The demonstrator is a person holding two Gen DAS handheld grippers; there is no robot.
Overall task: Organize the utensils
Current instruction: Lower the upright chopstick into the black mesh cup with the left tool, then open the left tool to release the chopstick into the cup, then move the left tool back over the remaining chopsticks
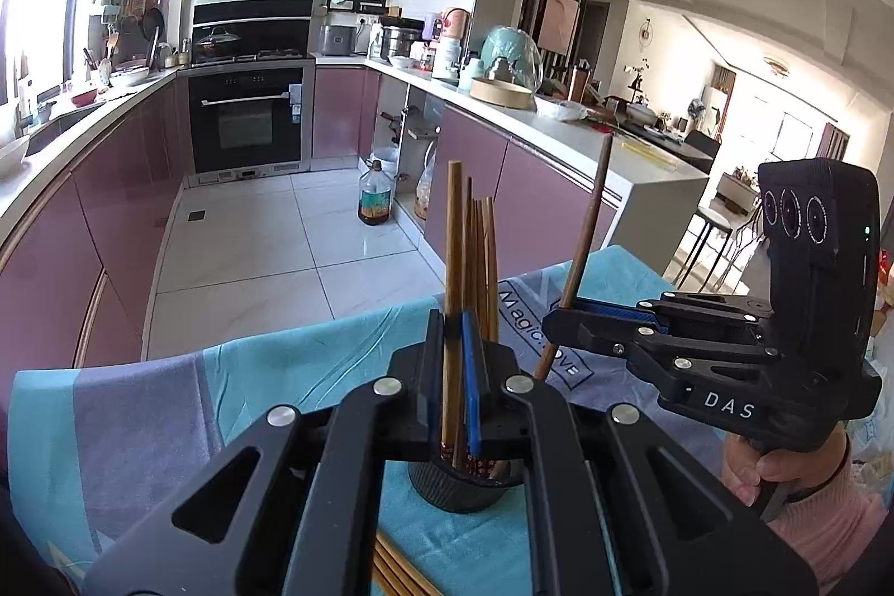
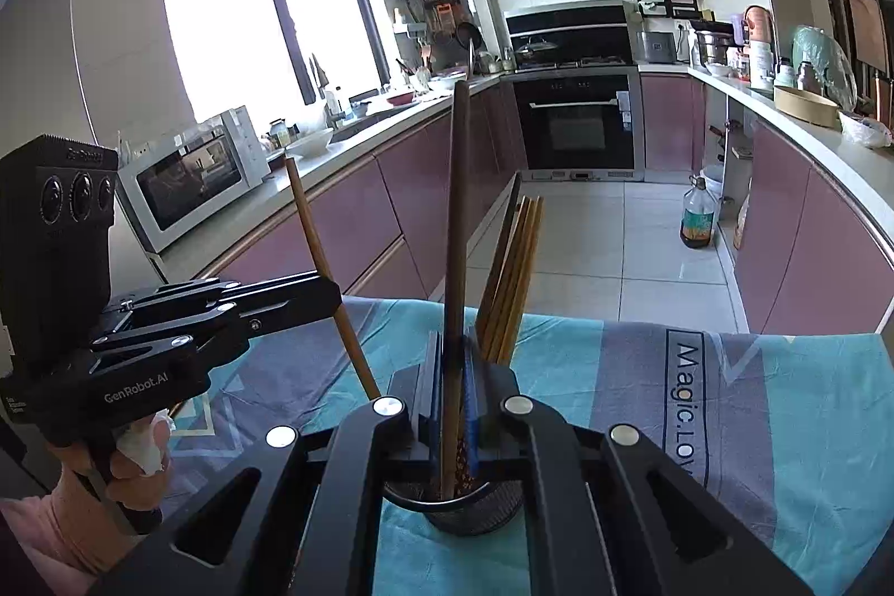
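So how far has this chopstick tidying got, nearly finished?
Partly. Several chopsticks already stand in the black holder on the blue cloth. In hand: the left gripper is shut on a light chopstick over the holder, and the right gripper is shut on a dark chopstick. Left: dropping both in, plus loose chopsticks lying on the cloth.

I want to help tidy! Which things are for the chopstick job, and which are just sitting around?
For the job: left gripper and its light chopstick; right gripper and its dark chopstick; black holder; loose chopsticks.

Just around: oil bottle, microwave, oven.
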